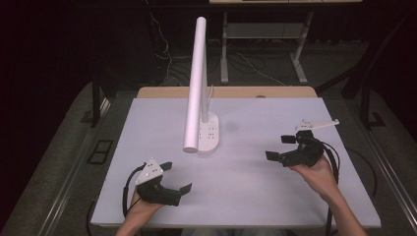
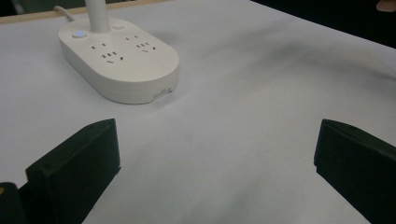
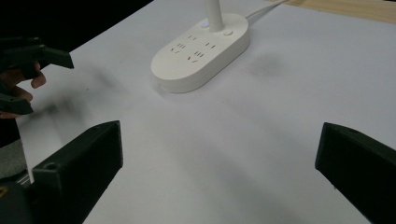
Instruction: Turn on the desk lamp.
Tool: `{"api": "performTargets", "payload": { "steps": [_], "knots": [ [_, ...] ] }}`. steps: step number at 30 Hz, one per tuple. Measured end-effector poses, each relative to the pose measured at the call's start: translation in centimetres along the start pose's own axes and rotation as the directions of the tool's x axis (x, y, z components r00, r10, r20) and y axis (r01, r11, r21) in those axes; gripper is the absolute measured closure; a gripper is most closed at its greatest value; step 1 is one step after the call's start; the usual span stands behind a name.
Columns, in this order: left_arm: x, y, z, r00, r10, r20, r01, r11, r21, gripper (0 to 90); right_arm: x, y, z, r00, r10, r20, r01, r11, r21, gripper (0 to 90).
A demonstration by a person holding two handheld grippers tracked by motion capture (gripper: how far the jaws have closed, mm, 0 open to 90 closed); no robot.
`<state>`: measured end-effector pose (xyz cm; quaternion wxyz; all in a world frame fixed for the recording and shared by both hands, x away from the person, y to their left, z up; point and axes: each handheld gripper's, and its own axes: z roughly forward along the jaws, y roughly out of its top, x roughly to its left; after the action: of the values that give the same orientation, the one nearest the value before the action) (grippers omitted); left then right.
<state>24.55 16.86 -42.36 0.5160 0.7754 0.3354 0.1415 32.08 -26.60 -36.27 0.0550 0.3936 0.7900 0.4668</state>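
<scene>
From the high view, a white desk lamp with a long tube head and an oval socket base [image 1: 208, 132] stands in the middle of the white table top [image 1: 246, 196], towards its far half; the tube leans out over the base towards the person. The left gripper [image 1: 178, 177] is held at the near left of the table and the right gripper [image 1: 281, 147] at the right, each well apart from the lamp, each with its black jaws spread wide and nothing between them. In the left gripper view, the two jaws stand far apart over bare table, and the lamp's base lies ahead and to the left, its outlets and a small lit blue button [image 2: 78, 34] on top, a notch at its near edge. In the right gripper view, the jaws are likewise wide apart and empty; the base sits ahead with the stem rising from it and a white cable [image 3: 266, 7] leaving at the back, and the other gripper shows at the left edge. This looks like the approach stage, with no contact made. The next move likely calls for bringing one gripper forward to the base or stem, squarely and without tipping the lamp.
</scene>
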Motion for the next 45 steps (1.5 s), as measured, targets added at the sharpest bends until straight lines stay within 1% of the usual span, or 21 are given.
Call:
{"api": "performTargets", "payload": {
  "steps": [1,3,7,10,15,17,21,33,42,45],
  "knots": [
    [0.0,0.0,0.0,1.0000,0.001,0.000,-0.001,1.0000,0.002,0.0,-0.2,0.2,0.1,1.0000,-0.005,0.000,0.005,1.000,0.001,0.2],
    [0.0,0.0,0.0,1.0000,0.005,0.003,-0.005,1.0000,0.004,0.0,-0.3,0.7,0.4,1.0000,0.000,-0.001,0.000,1.000,0.005,0.2],
    [0.0,0.0,0.0,1.0000,0.006,0.004,-0.006,1.0000,0.003,0.0,-0.6,1.8,1.0,0.9999,-0.011,-0.002,0.011,1.000,0.026,0.2],
    [0.0,0.0,0.0,1.0000,-0.001,0.001,0.001,1.0000,0.000,0.0,-0.6,2.5,1.5,0.9999,-0.016,-0.003,0.016,0.999,0.033,0.3],
    [0.1,0.0,0.0,1.0000,0.001,0.001,-0.001,1.0000,0.000,0.0,-1.0,3.3,2.4,0.9996,-0.027,0.003,0.027,0.999,0.044,0.3],
    [0.1,0.0,0.0,1.0000,0.001,0.001,-0.001,1.0000,0.001,0.0,-1.1,3.6,2.9,0.9998,-0.019,0.004,0.019,0.999,0.048,0.3],
    [0.1,0.0,0.0,1.0000,0.001,0.001,-0.001,1.0000,0.002,0.0,-1.5,4.0,3.5,0.9998,-0.019,0.011,0.018,0.998,0.062,0.3],
    [0.1,0.0,0.0,1.0000,0.001,0.001,-0.001,1.0000,0.001,0.0,-2.6,5.2,5.4,0.9997,0.003,0.023,-0.005,0.997,0.072,0.3],
    [0.0,0.0,0.0,0.9999,0.007,0.007,-0.007,1.0000,0.001,0.0,-3.0,6.2,6.7,0.9993,0.024,0.030,-0.026,0.996,0.081,0.3],
    [0.0,0.0,0.0,0.9999,0.007,0.008,-0.007,1.0000,0.000,0.0,-3.1,6.4,7.2,0.9993,0.022,0.031,-0.024,0.996,0.086,0.3]
  ]
}}
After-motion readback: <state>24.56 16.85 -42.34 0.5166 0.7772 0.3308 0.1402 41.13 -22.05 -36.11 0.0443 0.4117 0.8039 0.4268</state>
